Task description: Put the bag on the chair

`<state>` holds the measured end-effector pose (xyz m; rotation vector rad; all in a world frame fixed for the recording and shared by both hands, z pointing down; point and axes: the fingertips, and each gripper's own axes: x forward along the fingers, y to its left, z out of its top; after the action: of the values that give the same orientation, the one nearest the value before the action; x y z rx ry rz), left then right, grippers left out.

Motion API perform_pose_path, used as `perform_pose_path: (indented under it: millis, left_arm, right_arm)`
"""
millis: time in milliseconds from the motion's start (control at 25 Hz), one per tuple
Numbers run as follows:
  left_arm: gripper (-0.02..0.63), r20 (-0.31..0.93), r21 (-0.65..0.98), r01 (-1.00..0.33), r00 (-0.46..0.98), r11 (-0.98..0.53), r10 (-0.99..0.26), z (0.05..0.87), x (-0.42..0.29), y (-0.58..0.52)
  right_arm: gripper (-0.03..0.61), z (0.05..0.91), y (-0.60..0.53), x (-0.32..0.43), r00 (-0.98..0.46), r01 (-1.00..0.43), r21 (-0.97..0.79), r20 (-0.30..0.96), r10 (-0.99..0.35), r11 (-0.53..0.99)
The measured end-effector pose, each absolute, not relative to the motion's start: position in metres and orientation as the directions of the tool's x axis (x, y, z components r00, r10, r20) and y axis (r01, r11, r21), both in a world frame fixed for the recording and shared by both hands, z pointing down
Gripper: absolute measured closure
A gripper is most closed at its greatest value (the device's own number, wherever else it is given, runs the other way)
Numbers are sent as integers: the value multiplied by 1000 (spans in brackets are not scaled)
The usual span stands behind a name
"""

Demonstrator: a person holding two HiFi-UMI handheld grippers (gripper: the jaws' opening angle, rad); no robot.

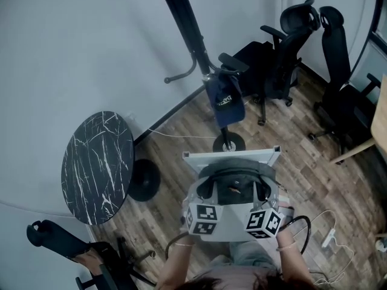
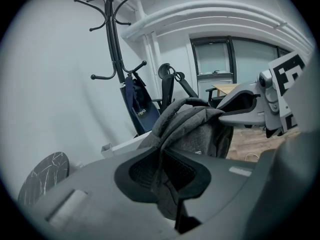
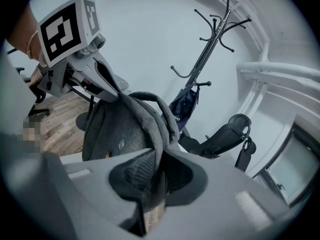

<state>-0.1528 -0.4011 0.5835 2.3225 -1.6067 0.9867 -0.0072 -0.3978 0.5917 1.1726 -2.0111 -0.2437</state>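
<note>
Pinching gray backpack (image 1: pixel 234 189) fabric with left gripper (image 2: pixel 167 181) and right gripper (image 3: pixel 156 184), near white chair (image 1: pixel 233 156) at twelve o'clock; apparently not yet set down or released.

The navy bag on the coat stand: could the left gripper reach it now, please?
Probably not: the left gripper is shut on the grey backpack, so it is occupied, and the navy bag hangs well beyond it.
</note>
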Motion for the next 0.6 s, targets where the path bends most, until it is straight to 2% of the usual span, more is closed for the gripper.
perform_pose_path:
  millis: [600]
  left_arm:
    - [569, 615, -183, -898, 214, -401, -759, 604, -156, -417]
  right_arm:
    - [522, 613, -415, -11, -282, -654, 488, 551, -785, 578]
